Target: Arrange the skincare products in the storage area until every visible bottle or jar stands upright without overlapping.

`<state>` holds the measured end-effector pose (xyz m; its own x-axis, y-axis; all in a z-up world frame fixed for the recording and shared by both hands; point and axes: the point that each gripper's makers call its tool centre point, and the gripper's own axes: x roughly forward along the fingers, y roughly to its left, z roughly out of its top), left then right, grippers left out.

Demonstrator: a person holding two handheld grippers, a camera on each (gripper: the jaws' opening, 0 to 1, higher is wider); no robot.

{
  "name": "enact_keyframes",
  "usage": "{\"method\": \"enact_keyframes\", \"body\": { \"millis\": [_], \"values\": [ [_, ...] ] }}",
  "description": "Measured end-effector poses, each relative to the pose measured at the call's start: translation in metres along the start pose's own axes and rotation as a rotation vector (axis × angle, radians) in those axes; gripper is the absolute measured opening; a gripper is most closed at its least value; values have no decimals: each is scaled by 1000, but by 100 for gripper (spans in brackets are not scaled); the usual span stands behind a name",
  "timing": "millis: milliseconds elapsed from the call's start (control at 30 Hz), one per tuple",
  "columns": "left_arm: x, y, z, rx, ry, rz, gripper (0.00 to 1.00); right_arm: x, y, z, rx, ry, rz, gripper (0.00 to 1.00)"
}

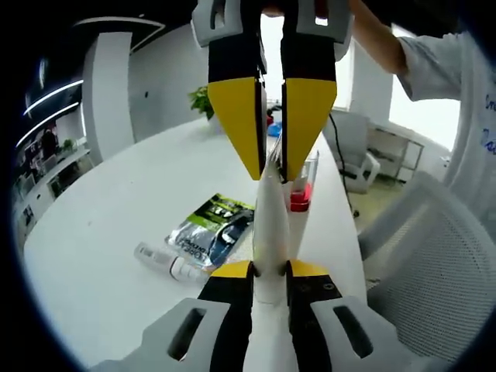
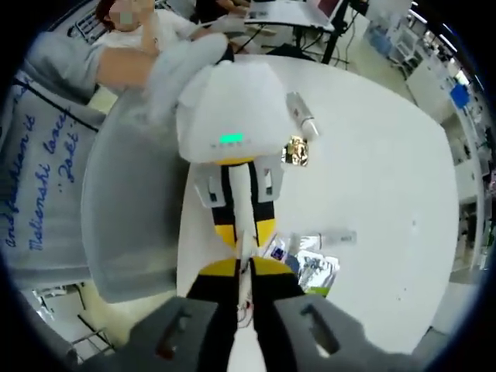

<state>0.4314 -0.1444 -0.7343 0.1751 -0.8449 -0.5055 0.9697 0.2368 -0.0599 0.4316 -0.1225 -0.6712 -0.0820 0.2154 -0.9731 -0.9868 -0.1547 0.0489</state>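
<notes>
Both tongs pinch one white tube [image 1: 270,225] from opposite ends: the left gripper [image 1: 269,273] has its jaws pressed on the wide end, while the right gripper [image 1: 271,159] nips the tip. They hold it above the round white table [image 1: 101,256]. On the tabletop, the left gripper view shows a small clear bottle [image 1: 167,263] lying beside a foil pouch [image 1: 209,230], then a clear organizer [image 1: 302,186]; a plant stands behind. From the right gripper view come a person's sleeve [image 2: 46,155], a mesh chair [image 2: 128,225] and a gold-capped jar [image 2: 295,150].

Glossy foil pouch [image 1: 211,230] lies on the smooth matt white table [image 1: 116,232].
</notes>
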Motion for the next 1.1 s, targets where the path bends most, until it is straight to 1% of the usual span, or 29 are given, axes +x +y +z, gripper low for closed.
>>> {"method": "enact_keyframes", "body": {
  "millis": [600,867,1000,1100],
  "values": [
    [0,-5,1,12,-5,-19,14,-1,6,-2,7,12,6,5],
    [3,-5,0,52,1,-18,15,-1,6,-2,7,22,4,6],
    [4,-4,2,49,-9,-13,17,0,8,-3,20,23,15,7],
    [3,-2,2,53,-10,-7,17,2,8,-6,18,33,11,12]
  ]
}}
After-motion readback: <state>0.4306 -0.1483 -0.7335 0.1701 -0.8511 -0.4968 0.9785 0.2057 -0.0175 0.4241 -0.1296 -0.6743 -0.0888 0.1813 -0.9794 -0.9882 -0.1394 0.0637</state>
